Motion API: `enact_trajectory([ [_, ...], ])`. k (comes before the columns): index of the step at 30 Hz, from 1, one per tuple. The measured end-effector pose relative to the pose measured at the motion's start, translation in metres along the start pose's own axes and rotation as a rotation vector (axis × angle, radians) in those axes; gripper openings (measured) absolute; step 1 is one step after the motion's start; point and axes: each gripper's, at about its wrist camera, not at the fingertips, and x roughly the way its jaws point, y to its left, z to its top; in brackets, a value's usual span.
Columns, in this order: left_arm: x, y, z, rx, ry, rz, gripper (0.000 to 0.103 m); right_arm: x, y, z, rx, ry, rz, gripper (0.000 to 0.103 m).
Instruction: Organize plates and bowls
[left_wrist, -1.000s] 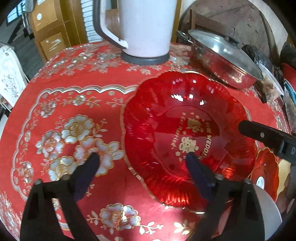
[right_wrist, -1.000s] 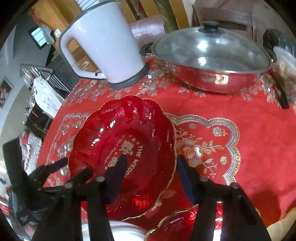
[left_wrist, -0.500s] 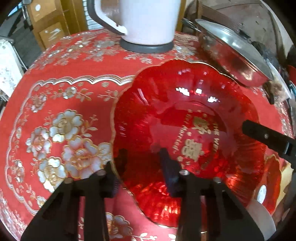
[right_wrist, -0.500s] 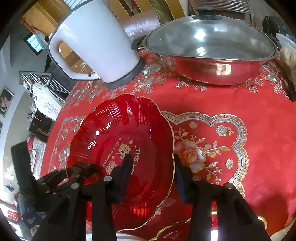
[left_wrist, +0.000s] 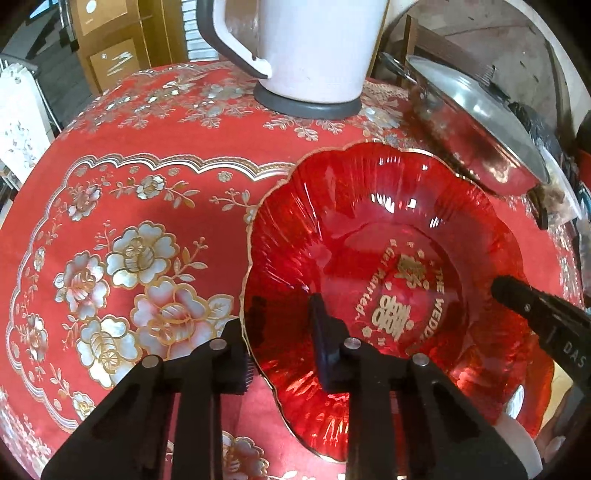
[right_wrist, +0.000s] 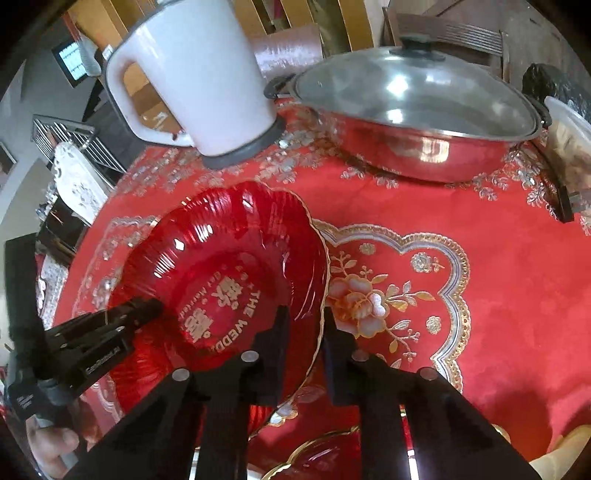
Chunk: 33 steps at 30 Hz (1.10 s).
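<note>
Red floral tablecloth (left_wrist: 155, 192) is seen under a steel lidded pan (right_wrist: 417, 110) and a white kettle (left_wrist: 310, 51) at the far side. Nearer, a red scalloped plate (left_wrist: 369, 229) is held between two tongs: the left gripper (left_wrist: 282, 343) is clamped on its left rim, the right gripper (right_wrist: 304, 349) on its right rim. Lifting appears under way; next, level carriage toward the near red dish (right_wrist: 325, 454) is called for.

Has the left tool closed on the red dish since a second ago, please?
Yes. The left tool has narrowed and now straddles the red dish rim beside the tablecloth flowers.
</note>
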Motion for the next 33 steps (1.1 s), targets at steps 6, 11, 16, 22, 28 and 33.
enact_trajectory([
  [6,-0.016,0.001,0.001,-0.003,-0.045,0.015,0.022,-0.017,0.014,0.005,-0.043,-0.037,-0.027,0.016],
  [11,-0.029,0.006,0.004,-0.017,-0.068,-0.001,0.022,-0.033,0.028,0.005,-0.078,-0.059,-0.041,0.016],
  [16,-0.054,0.012,0.005,-0.016,-0.107,0.002,0.022,-0.059,0.042,0.005,-0.09,-0.094,-0.027,0.017],
  [22,-0.093,0.023,-0.004,-0.012,-0.156,0.006,0.022,-0.091,0.066,-0.003,-0.119,-0.131,-0.021,0.017],
  [28,-0.131,0.038,-0.023,-0.003,-0.209,0.005,0.022,-0.127,0.091,-0.021,-0.142,-0.164,-0.008,0.017],
  [33,-0.165,0.053,-0.048,0.007,-0.255,0.007,0.022,-0.154,0.117,-0.049,-0.166,-0.192,-0.004,0.02],
])
